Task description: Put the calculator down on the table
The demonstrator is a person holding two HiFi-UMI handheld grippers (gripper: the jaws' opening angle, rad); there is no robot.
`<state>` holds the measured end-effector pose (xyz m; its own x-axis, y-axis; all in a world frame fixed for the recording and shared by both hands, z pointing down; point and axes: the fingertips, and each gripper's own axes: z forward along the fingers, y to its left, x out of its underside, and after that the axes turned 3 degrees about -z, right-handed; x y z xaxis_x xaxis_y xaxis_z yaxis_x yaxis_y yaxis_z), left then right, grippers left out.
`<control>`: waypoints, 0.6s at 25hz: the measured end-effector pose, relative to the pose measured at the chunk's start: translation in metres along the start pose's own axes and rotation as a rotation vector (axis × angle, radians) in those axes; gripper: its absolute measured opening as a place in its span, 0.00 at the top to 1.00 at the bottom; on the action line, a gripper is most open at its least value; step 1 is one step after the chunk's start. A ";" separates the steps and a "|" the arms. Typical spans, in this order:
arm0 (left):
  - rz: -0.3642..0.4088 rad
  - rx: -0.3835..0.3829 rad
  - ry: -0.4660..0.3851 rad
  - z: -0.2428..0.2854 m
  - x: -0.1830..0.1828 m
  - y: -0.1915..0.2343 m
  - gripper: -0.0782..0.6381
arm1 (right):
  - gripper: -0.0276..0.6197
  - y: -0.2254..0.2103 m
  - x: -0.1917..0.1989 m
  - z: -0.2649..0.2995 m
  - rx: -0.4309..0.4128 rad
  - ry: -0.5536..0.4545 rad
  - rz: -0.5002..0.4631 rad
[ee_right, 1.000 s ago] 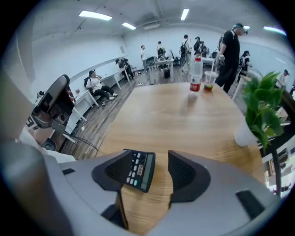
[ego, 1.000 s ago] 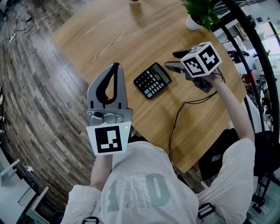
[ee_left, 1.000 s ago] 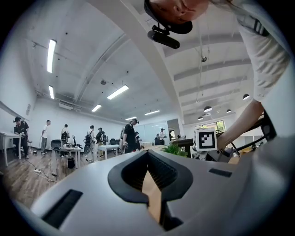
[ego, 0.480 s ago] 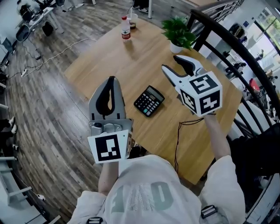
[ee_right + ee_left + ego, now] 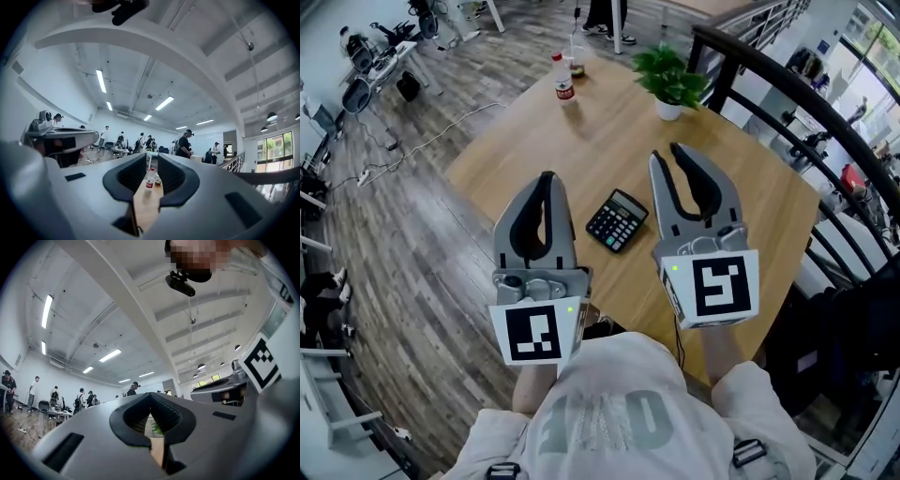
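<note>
The black calculator (image 5: 616,220) lies flat on the wooden table (image 5: 581,141), keys up, with nothing touching it. Both grippers are held up above the table's near edge, pointing roughly level and away from me. My left gripper (image 5: 547,178) hangs to the left of the calculator with its fingertips together and nothing in them; its own view shows the same closed tips (image 5: 150,397). My right gripper (image 5: 666,153) hangs to the right of the calculator. Its jaws are closing, a narrow gap still shows between the tips (image 5: 152,159), and nothing is between them.
A potted plant (image 5: 668,80) and a water bottle (image 5: 563,77) stand at the table's far edge; the bottle (image 5: 150,178) also shows through the right gripper's gap. A black railing (image 5: 769,103) curves along the right. Wood floor lies to the left. People stand far off in the room.
Both grippers rose and tipped up to level. The right one swung up from beside the calculator and its jaws narrowed. The calculator stayed on the table.
</note>
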<state>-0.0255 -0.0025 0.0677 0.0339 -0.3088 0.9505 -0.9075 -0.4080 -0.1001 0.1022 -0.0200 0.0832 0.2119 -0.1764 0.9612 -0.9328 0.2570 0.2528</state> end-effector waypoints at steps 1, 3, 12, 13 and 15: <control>0.001 0.002 -0.003 0.000 -0.001 -0.001 0.88 | 0.84 0.004 0.000 -0.005 0.006 -0.014 0.014; 0.000 0.001 -0.018 -0.001 -0.005 -0.003 0.88 | 0.86 0.011 0.005 -0.013 0.015 -0.029 0.057; 0.008 0.005 -0.028 0.000 -0.003 -0.006 0.88 | 0.93 0.020 0.022 -0.023 0.049 -0.034 0.136; 0.008 0.006 -0.027 0.000 -0.003 -0.006 0.88 | 0.93 0.020 0.023 -0.023 0.051 -0.032 0.141; 0.007 0.009 -0.021 0.000 -0.001 -0.007 0.88 | 0.93 0.021 0.026 -0.023 0.050 -0.026 0.141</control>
<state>-0.0194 0.0002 0.0676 0.0362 -0.3295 0.9435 -0.9039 -0.4134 -0.1097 0.0952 0.0026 0.1156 0.0710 -0.1664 0.9835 -0.9663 0.2330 0.1092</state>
